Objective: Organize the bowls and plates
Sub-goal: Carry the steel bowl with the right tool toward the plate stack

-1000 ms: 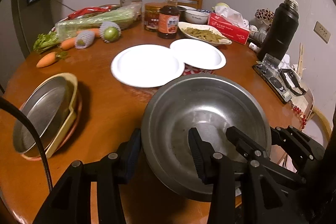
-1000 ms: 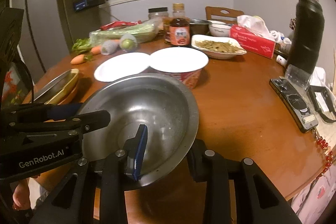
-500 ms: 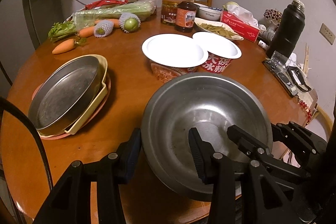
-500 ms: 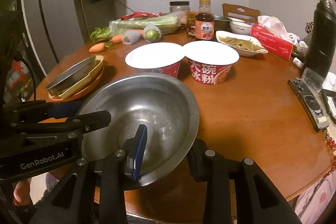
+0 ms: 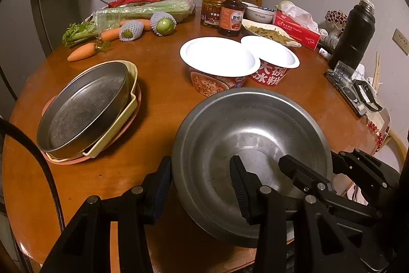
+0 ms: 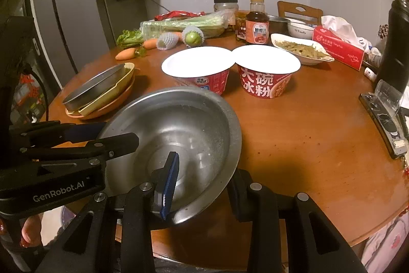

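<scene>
Both grippers hold one large steel bowl (image 5: 245, 142) over the near edge of the round wooden table (image 5: 158, 83). My left gripper (image 5: 200, 186) is shut on the bowl's near-left rim, one finger inside, one outside. My right gripper (image 6: 202, 183) is shut on the bowl (image 6: 184, 129) at its near-right rim. A stack sits at the left: a steel pan (image 5: 84, 106) in a yellow dish on a pink plate, also in the right wrist view (image 6: 99, 88).
Two lidded red instant-noodle bowls (image 5: 219, 68) (image 5: 271, 65) stand just beyond the steel bowl. Farther back are carrots (image 5: 81, 51), celery, jars, a sauce bottle (image 5: 231, 13), a food plate and a tissue box. A black thermos (image 5: 354, 35) and a scale stand at the right.
Both grippers have pulled back toward the near edge and sunk lower with the bowl, so the noodle bowls' sides now show. The grip on the bowl is unchanged.
</scene>
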A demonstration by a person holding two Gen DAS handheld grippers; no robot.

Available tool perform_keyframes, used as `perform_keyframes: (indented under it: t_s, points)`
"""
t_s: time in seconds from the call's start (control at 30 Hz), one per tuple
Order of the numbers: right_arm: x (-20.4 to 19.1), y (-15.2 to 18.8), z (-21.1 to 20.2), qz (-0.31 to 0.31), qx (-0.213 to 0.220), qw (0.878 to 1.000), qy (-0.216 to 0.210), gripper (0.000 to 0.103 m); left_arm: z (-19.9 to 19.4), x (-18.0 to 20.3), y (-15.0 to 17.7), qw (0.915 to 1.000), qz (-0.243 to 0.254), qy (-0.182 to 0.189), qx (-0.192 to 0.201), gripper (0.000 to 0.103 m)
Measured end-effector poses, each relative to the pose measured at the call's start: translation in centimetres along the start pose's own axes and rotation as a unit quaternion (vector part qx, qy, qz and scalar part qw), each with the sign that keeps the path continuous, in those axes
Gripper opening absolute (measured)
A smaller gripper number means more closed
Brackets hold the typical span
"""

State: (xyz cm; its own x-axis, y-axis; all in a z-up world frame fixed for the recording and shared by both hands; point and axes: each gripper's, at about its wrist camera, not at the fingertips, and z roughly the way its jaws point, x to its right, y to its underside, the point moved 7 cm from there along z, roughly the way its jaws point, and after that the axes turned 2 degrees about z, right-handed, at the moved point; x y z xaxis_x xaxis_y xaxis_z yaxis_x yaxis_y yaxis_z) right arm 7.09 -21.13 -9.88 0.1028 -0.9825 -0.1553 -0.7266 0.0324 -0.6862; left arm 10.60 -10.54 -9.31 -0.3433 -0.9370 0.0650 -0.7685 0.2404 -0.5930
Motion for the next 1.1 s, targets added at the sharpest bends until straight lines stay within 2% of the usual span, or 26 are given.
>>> perform_keyframes:
  t_s: [0.3,0.77,1.1]
  points:
    - [0.3,0.3,0.2,0.012,-0.010,1.000,-0.005,0.039,-0.1,-0.4,0.3,1.0000,-0.001,-0.004,-0.004,0.046]
    - [1.0,-0.3,-1.0,0.024,0.013,1.000,0.001,0.048,-1.6,-0.6,-0.3,0.9999,-0.004,-0.010,0.013,0.050]
    - [1.2,-1.0,-1.8,0.034,0.026,0.999,0.001,0.050,-2.5,-1.0,-0.9,0.9996,-0.009,-0.015,0.024,0.051]
